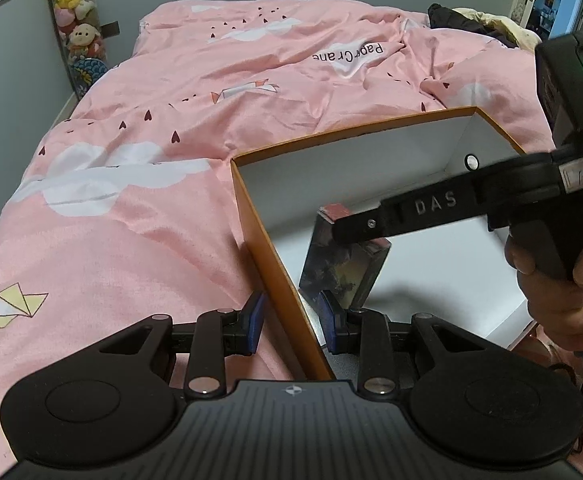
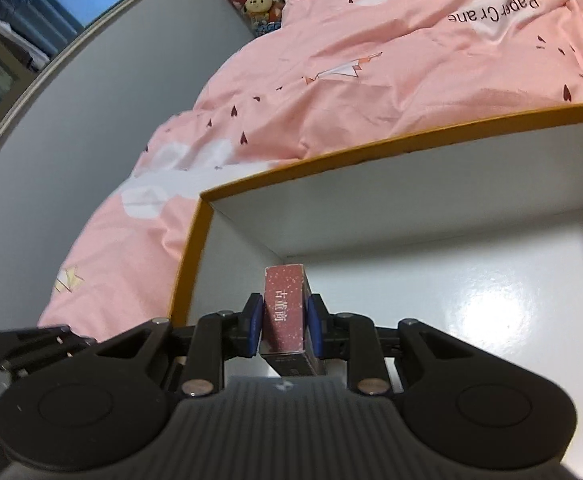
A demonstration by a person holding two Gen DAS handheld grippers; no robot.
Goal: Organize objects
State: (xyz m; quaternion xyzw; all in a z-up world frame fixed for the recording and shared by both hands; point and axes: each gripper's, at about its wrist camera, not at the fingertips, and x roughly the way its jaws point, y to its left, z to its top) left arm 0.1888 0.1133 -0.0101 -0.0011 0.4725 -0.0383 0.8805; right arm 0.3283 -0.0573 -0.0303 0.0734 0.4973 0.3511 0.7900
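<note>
An orange box [image 1: 267, 248] with a white inside lies open on the pink bed cover. My left gripper [image 1: 291, 320] straddles its near left wall, one blue pad outside and one inside, shut on the wall. Over the box floor, my right gripper [image 2: 283, 320] is shut on a small carton [image 2: 285, 308] with a speckled maroon side. In the left wrist view the carton [image 1: 343, 268] shows a dark printed face and hangs tilted from the right gripper [image 1: 351, 228], low inside the box near its left wall. A hand [image 1: 555, 288] holds that gripper's handle.
The pink bed cover [image 1: 151, 128] spreads left of and beyond the box. Plush toys [image 1: 75, 12] stand in the far left corner by the grey wall. Dark clothing [image 1: 463, 20] lies at the far right of the bed. The white box floor [image 2: 471, 320] lies bare to the right.
</note>
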